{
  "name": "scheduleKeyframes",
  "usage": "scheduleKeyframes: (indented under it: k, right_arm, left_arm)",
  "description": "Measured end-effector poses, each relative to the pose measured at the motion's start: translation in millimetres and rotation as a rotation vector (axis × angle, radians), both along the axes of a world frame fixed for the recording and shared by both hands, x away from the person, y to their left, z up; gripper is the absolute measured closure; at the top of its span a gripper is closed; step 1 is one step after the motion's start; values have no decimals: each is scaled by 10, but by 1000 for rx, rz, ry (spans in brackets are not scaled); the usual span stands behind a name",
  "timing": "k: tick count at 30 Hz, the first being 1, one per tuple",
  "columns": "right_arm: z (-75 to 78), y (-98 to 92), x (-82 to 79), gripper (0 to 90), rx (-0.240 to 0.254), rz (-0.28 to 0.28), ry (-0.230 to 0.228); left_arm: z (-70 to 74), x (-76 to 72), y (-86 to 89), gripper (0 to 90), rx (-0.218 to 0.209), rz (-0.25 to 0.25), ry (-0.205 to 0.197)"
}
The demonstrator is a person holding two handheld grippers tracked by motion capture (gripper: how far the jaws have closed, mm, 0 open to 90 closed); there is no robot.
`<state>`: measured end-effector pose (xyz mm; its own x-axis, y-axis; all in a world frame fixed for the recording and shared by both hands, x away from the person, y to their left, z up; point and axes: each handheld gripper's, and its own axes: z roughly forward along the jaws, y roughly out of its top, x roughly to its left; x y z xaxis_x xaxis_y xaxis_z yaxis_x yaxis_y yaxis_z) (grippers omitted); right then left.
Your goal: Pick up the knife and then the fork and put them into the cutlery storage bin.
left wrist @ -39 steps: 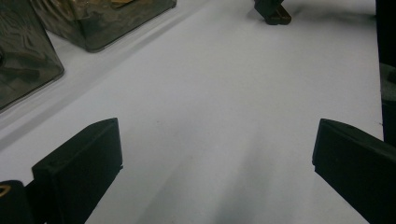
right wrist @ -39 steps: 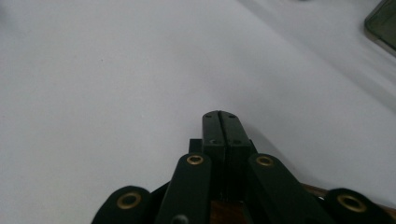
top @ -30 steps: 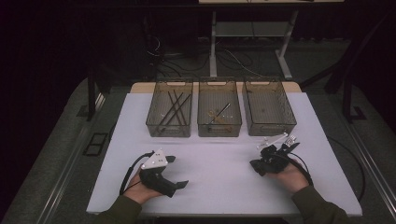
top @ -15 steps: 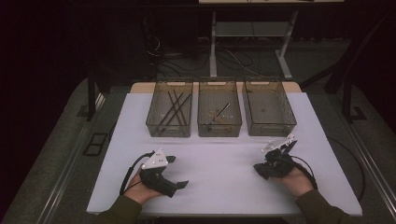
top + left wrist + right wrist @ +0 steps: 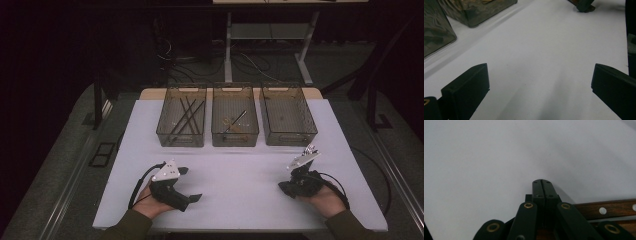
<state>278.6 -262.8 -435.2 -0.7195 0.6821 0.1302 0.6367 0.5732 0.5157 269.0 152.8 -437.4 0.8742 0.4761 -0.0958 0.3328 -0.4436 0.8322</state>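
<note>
While your left gripper sat with jaws released, your right gripper was clenched on a wooden-handled utensil.

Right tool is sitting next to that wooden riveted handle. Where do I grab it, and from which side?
Grip the wooden handle across its narrow width, near the rivets, coming down from above: it looks long, straight and flat on the white table. The right tool is shut, so open it first.
</note>
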Motion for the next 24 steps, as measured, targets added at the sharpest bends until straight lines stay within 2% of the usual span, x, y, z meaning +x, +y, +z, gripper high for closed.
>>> scheduleKeyframes:
  k: [13, 24]
  right_arm:
    - [25, -168, -195, 897, -46, 16, 2]
    - [40, -366, -307, 897, -76, -7, -2]
  left_arm:
    - [0, 0, 1, 2, -2, 1, 0]
    - [1, 0, 1, 2, -10, 5, -1]
